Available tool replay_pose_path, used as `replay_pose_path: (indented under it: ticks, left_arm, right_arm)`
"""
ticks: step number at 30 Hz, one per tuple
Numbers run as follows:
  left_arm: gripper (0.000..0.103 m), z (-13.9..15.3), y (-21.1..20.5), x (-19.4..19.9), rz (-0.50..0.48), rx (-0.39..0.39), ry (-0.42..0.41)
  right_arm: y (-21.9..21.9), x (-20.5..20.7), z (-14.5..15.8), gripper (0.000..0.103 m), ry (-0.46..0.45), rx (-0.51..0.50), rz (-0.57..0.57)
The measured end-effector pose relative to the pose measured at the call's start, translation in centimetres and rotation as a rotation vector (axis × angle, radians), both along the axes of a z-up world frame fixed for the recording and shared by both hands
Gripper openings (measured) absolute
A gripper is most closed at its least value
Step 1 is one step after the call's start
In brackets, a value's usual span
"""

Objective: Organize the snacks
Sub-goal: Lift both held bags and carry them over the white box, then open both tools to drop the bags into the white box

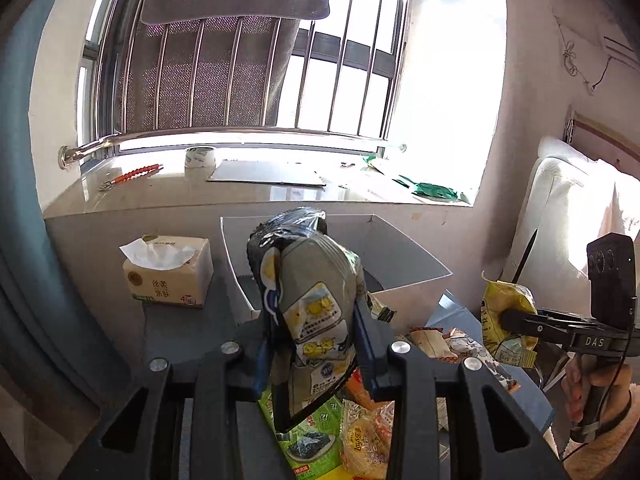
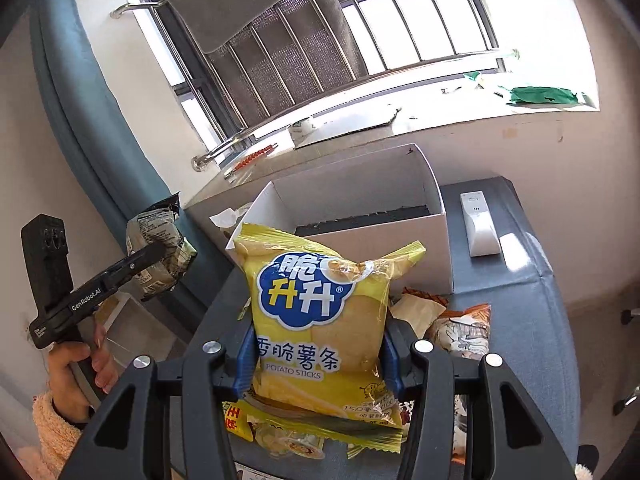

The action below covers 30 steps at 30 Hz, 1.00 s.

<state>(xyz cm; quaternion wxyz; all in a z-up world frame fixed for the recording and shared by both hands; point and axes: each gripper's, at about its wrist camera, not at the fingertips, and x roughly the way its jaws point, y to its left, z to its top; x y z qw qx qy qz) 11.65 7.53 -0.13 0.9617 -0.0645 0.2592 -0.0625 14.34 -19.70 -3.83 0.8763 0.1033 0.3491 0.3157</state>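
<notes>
Two grippers are loaded at once. At the centre of our left wrist view, the left gripper (image 1: 316,344) is clenched on a grey snack bag (image 1: 316,300) printed with yellow cartoon faces, held upright and lifted above the snack pile (image 1: 360,432) at the bottom of the frame. Behind it, at mid frame, stands the white cardboard box (image 1: 404,256), open at the top. A tissue pack (image 1: 168,272) sits at the left of the frame on the dark table (image 1: 188,332). In our right wrist view, the right gripper (image 2: 320,360) grips a yellow potato sticks bag (image 2: 320,312) by its sides, upright in the centre of the frame, just in front of the box's near wall. More packets lie beneath it and to its lower right. A white remote (image 2: 478,228) rests on the table at the right. We see a roll of tape (image 1: 200,157) on the windowsill at the upper middle of the left view.
</notes>
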Motion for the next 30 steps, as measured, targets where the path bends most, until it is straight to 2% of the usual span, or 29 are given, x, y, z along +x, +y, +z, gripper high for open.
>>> replay_pose_path:
  ticks: [2,6,10,12,13,14,15,16,21,25,30]
  left_arm:
    - [0.039,0.7,-0.1,2.8,0.013,0.004,0.006]
    - [0.039,0.9,-0.1,9.3,0.021,0.001,0.071]
    - [0.039,-0.1,-0.5,14.4,0.043,0.037,0.154]
    - [0.042,-0.7,-0.9,15.6,0.045,0.085,0.183]
    - [0.055,-1.1,-1.1,16.0,0.038,0.103,0.203]
    - [0.068,-1.5,-1.2,16.5,0.033,0.113,0.235]
    - [0.097,-1.8,-1.2,16.8,0.033,0.117,0.260]
    - [0.103,-1.9,-1.1,16.6,0.038,0.114,0.262]
    - [0.103,-1.3,0.2,14.7,0.047,0.063,0.200]
    - [0.103,-0.2,1.1,13.0,0.073,0.082,0.145]
    - [0.103,1.8,1.6,7.8,0.030,0.007,0.028]
  right_arm:
    - [1.4,2.7,1.0,0.055,-0.017,-0.029,0.007]
    - [3.7,9.2,2.3,0.055,-0.030,-0.091,-0.040]
    - [6.0,15.3,2.1,0.055,0.008,-0.206,-0.048]
    - [6.1,17.2,1.7,0.056,0.030,-0.213,-0.066]
    - [6.1,18.1,1.3,0.058,0.053,-0.204,-0.064]
    - [6.0,18.8,1.0,0.077,0.082,-0.189,-0.055]
    - [5.9,19.3,0.6,0.091,0.110,-0.181,-0.057]
    - [5.5,19.5,0.3,0.103,0.125,-0.170,-0.083]
    - [3.7,18.3,1.1,0.103,0.050,-0.110,-0.125]
    - [2.5,16.6,2.7,0.103,0.004,-0.064,-0.129]
    - [0.7,11.9,5.1,0.103,-0.084,-0.017,-0.084]
